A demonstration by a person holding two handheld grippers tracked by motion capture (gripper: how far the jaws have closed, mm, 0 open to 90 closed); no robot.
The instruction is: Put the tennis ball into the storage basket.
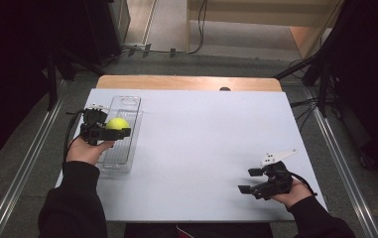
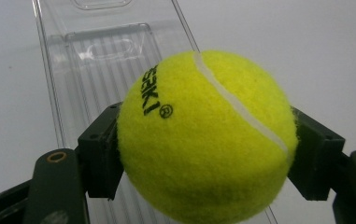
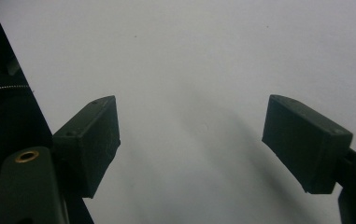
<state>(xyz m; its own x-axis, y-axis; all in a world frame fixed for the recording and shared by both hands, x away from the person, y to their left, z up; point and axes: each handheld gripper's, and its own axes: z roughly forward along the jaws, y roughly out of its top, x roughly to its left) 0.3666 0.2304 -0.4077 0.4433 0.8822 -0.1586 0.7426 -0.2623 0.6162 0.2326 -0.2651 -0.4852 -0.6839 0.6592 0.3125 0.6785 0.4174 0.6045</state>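
Tennis ball [image 2: 206, 135] clamped between left gripper [image 2: 208, 154] jaws

Tennis ball [image 2: 206, 135] hides most of clear tray [image 2: 96, 60] behind it; ball's underside cut off at btm edge; ball's lettering partly turned away.

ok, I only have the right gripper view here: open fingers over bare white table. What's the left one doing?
Observer: The left gripper is shut on a yellow tennis ball.
Operator: Where's the ball relative to anything else?
Observer: Above a clear plastic tray at the table's left side; whether it touches the tray I cannot tell.
Operator: And my right gripper, where on the table?
Observer: The right gripper sits near the front right corner of the white table, far from the tray.
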